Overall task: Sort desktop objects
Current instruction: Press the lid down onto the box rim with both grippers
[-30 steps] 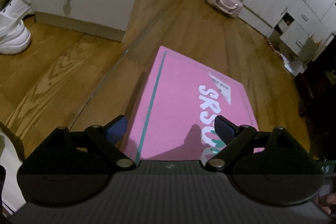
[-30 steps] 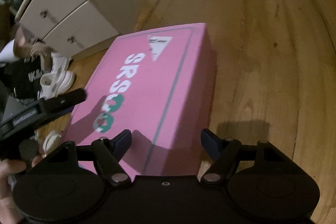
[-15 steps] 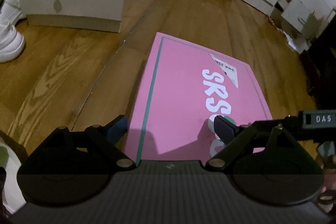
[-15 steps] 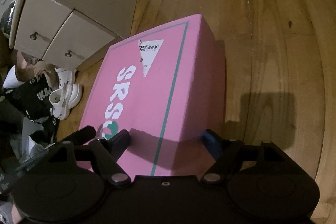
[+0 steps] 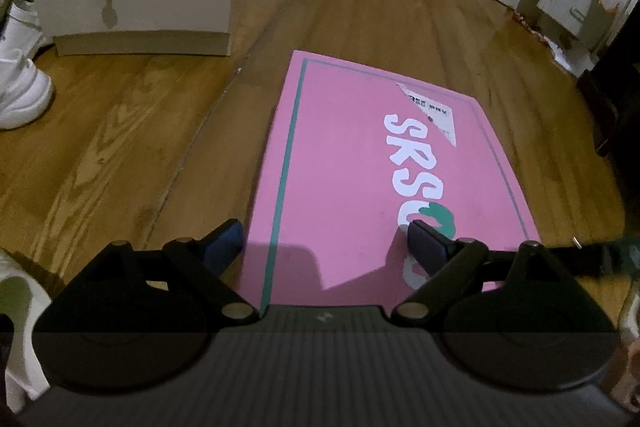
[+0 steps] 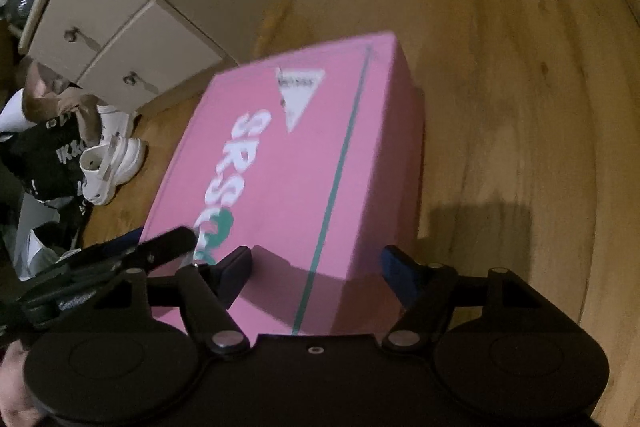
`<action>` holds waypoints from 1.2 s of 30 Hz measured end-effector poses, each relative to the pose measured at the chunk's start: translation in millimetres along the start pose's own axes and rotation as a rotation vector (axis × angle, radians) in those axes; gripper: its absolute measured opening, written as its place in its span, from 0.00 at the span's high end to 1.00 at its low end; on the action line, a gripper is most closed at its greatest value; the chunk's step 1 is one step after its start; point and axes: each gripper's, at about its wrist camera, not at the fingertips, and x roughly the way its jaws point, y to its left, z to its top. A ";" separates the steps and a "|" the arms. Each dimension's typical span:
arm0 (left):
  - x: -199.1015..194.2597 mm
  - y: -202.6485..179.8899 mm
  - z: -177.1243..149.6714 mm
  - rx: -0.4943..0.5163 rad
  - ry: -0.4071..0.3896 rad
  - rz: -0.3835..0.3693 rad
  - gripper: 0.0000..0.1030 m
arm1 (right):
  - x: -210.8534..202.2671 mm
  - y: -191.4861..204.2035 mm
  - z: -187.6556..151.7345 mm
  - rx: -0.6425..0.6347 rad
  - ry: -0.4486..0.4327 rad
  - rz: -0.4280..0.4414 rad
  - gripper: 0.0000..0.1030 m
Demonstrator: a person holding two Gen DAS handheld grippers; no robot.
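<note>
both grippers straddle the near corners of one pink box (image 5: 372, 179) on the wood floor (image 5: 120, 147).

left wrist view: left gripper (image 5: 328, 247) has crept nearer, jaws wide, one finger off the left edge, one above the lid, nothing gripped. right wrist view: right gripper (image 6: 316, 267) has just been closing across the right corner; contact unclear, likely a two-handed lift. count: one box, two grippers.
</note>
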 end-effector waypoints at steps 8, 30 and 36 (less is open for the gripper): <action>0.3 -8.6 1.3 0.023 -0.008 0.031 0.11 | -8.5 14.0 -19.6 -0.093 0.018 -0.025 0.26; -20.0 -37.8 -2.4 0.042 -0.044 0.066 0.12 | -43.2 -1.8 -38.4 -0.112 -0.037 -0.111 0.33; -15.6 -60.9 -19.0 0.112 0.021 0.037 0.10 | -43.5 -1.4 -52.7 -0.109 -0.038 -0.107 0.31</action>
